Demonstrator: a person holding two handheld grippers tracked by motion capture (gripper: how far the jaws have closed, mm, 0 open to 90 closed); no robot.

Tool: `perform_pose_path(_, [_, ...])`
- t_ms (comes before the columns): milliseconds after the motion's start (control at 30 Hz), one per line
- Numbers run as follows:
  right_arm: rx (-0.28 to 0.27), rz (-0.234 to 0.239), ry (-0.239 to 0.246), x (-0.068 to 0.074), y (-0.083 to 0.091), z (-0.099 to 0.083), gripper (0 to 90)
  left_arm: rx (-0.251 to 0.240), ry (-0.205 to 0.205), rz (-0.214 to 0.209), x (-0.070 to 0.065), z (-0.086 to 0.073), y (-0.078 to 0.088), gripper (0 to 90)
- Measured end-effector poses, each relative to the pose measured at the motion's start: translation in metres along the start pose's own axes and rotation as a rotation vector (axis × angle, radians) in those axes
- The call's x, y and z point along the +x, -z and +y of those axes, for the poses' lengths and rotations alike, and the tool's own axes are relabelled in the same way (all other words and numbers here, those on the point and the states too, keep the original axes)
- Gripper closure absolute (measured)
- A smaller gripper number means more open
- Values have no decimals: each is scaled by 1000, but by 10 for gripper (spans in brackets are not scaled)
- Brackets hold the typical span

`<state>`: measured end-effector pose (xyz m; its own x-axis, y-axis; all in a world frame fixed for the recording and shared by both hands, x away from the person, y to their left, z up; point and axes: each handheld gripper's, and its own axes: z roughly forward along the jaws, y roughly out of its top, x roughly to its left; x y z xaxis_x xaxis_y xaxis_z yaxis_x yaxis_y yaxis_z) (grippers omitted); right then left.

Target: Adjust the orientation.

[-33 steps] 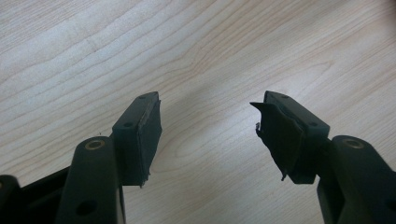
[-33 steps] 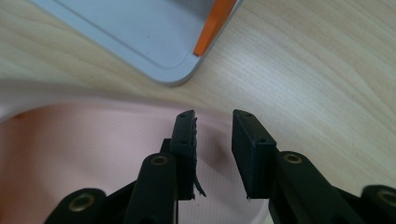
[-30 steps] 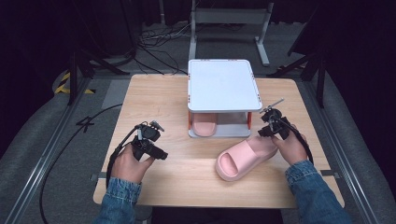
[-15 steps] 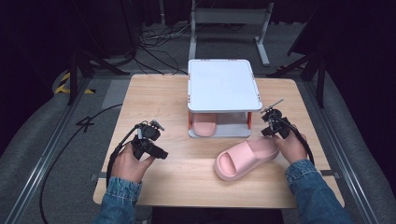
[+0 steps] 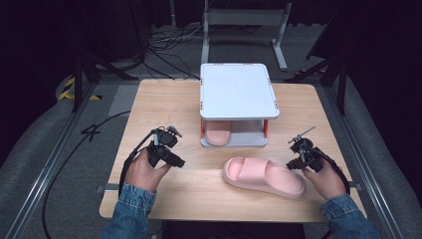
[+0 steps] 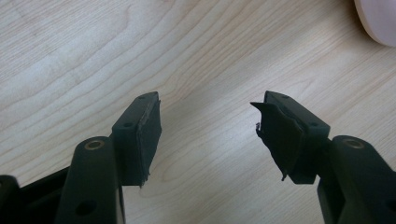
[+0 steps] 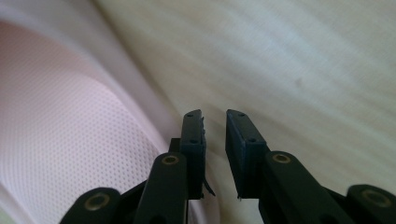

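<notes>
Light wooden table: white two-tier shoe rack at rear centre; one pink slipper directly on the tabletop, front right of the rack

Left gripper hovers wide open left of the slipper; right gripper, just widening its narrow, empty gap, hangs at its right end.

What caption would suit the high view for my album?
Two hand-held grippers flank a pink slipper on a wooden table; its mate sits under a white rack.

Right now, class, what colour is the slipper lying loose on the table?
Pale pink. The slipper shows best in the high view, lying on the wooden table.
</notes>
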<state>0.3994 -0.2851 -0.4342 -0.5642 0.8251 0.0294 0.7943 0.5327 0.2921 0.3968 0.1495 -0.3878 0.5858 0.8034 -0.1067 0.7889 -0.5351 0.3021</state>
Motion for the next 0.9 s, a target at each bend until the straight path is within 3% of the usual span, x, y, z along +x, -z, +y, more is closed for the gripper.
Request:
perform_pose_path(167, [9,38,38,24,7,-18,749,2,-8,-12,-2,4,-3,387])
perform_pose_path(400, [17,103,75,40,14,-27,711,-2,-6,-14,-2,4,-1,387])
perform_pose_path(467, [-6,71,80,42,19,-26,685,-6,-9,-5,-2,3,0,387])
perform_pose_path(533, [-44,49,116,46,26,-23,657,-6,-4,-7,-1,2,0,388])
perform_pose_path(633, [-83,58,153,53,32,-18,638,-7,3,-9,-1,0,0,388])
perform_pose_path(700, [-85,65,190,59,31,-13,630,-5,10,-10,-2,-1,0,388])
perform_pose_path(767, [-87,41,221,64,27,-7,622,-3,9,-7,-1,-2,0,388])
perform_pose_path(900, [-74,-7,236,69,14,7,635,-7,6,7,0,-4,1,388])
